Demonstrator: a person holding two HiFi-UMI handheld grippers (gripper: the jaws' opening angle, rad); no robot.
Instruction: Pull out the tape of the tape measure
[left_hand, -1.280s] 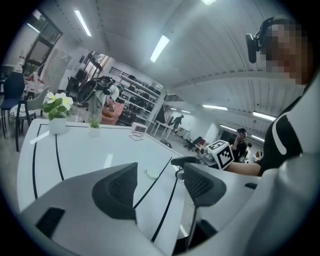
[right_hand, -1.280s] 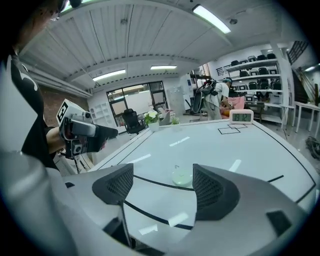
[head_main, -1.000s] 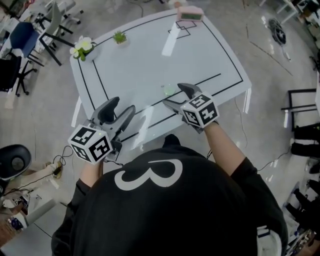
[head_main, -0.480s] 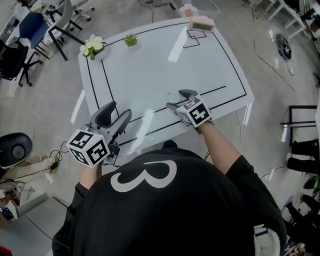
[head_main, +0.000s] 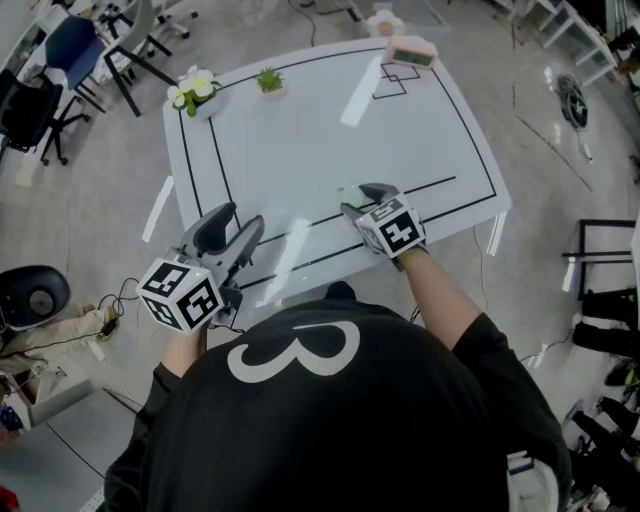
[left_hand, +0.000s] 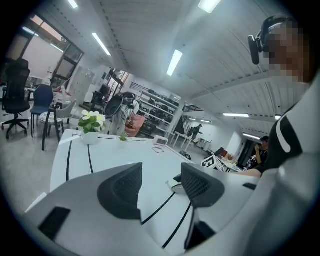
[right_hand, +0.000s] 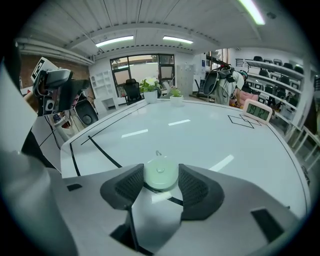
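Observation:
A small round pale-green tape measure (right_hand: 160, 174) lies on the white table (head_main: 300, 130) near its front edge, on a black line. My right gripper (right_hand: 161, 184) is closing its jaws on it, and both pads sit against the disc's sides. The tape's small tab (right_hand: 158, 153) sticks out on the far side. In the head view the right gripper (head_main: 360, 196) covers most of the tape measure (head_main: 348, 195). My left gripper (head_main: 243, 217) hovers at the table's front left corner; its jaws are closing slightly with nothing between them. The left gripper view (left_hand: 162, 182) shows the tape measure (left_hand: 175, 185) beyond its right jaw.
At the far edge of the table stand a pot of white flowers (head_main: 195, 90), a small green plant (head_main: 269, 80) and a pink clock (head_main: 412, 52). Black lines mark a frame on the tabletop. Office chairs (head_main: 40, 90) stand on the floor to the left.
The right gripper has moved forward over the tape measure and its jaws have narrowed onto it. The left gripper has stayed in about the same place.

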